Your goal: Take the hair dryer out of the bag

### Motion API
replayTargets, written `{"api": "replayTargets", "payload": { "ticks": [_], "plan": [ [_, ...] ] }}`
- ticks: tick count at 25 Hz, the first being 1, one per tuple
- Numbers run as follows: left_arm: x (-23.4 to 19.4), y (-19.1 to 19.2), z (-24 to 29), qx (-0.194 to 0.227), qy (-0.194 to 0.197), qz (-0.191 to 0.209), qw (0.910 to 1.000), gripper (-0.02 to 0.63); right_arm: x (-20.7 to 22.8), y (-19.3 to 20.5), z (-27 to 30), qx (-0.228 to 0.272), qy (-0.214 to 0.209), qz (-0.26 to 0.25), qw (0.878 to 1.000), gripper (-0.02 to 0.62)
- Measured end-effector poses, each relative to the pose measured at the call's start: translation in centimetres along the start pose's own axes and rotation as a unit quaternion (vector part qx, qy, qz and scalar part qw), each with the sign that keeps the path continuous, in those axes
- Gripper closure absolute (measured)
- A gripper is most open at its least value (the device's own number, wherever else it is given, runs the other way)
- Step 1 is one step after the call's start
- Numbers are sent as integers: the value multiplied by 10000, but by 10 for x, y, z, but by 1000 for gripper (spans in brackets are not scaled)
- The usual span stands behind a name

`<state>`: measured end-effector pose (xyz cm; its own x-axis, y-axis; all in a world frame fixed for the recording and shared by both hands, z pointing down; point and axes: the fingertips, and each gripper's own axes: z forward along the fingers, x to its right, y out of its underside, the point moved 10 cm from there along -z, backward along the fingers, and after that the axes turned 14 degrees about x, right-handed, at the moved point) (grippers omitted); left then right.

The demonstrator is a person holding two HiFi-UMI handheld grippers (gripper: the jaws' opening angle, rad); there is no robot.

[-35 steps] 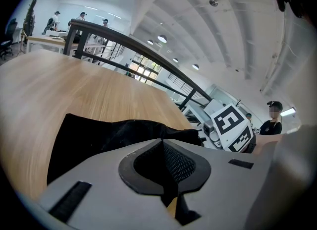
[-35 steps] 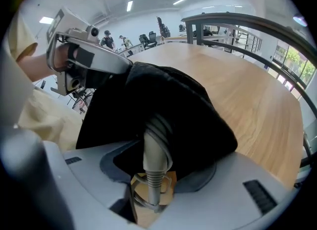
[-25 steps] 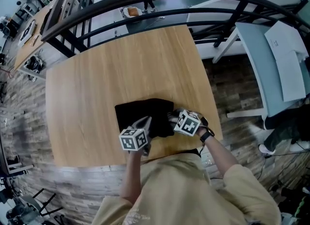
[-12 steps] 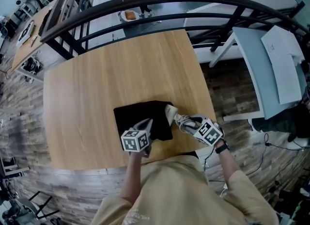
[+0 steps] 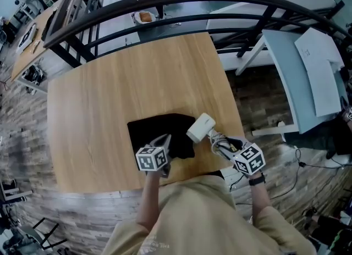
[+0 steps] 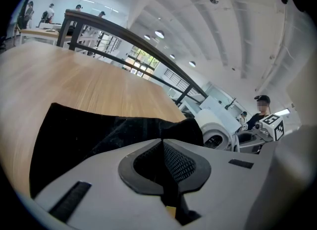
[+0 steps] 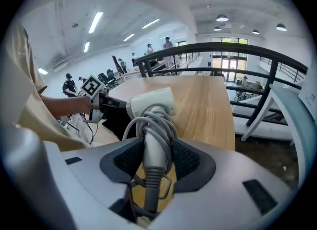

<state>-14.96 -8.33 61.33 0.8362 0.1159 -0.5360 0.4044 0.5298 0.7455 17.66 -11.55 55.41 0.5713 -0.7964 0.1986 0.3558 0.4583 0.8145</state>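
The white plastic hair dryer (image 5: 201, 127) is held in the air at the right edge of the black fabric bag (image 5: 157, 133), which lies flat on the light wooden table (image 5: 137, 78) near the front edge. The dryer is judged to be out of the bag or all but out; whether its nozzle end is touching the cloth cannot be told.

The right gripper (image 7: 157, 159) is clamped on the dryer's handle, with the jaws standing fairly wide apart because the grey power cord (image 7: 148, 125) is coiled round the handle between the pads. The left gripper (image 6: 162, 147) is closed almost fully, with a thin fold of the black bag pinched between its pads, so the bag is pinned in place.

Risks from here:
- The grip is taken over cord loops, not bare handle. The loops could shift under the pads, so the dryer could rotate or slide down.
- The heavy barrel end sticks out well past the jaws. A fast swing or roll of the wrist could lever it loose.
- A loose loop hangs below the handle. It could be snagged on the bag's edge or on the gripper, and the bag could be dragged along.
- The dryer is carried near the table's right front corner. If it is dropped there, a fall to the floor is likely.
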Motion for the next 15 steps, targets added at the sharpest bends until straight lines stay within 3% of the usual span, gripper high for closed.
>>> {"api": "replayTargets", "payload": {
  "ticks": [7, 15],
  "plan": [
    [3, 2, 2, -31, -45, -10, 10000, 588, -3, -10, 14, 428, 325, 247, 9983, 421],
    [-1, 8, 4, -157, 85, 13, 9998, 588, 8, -26, 41, 966, 955, 805, 9875, 422]
  ]
}}
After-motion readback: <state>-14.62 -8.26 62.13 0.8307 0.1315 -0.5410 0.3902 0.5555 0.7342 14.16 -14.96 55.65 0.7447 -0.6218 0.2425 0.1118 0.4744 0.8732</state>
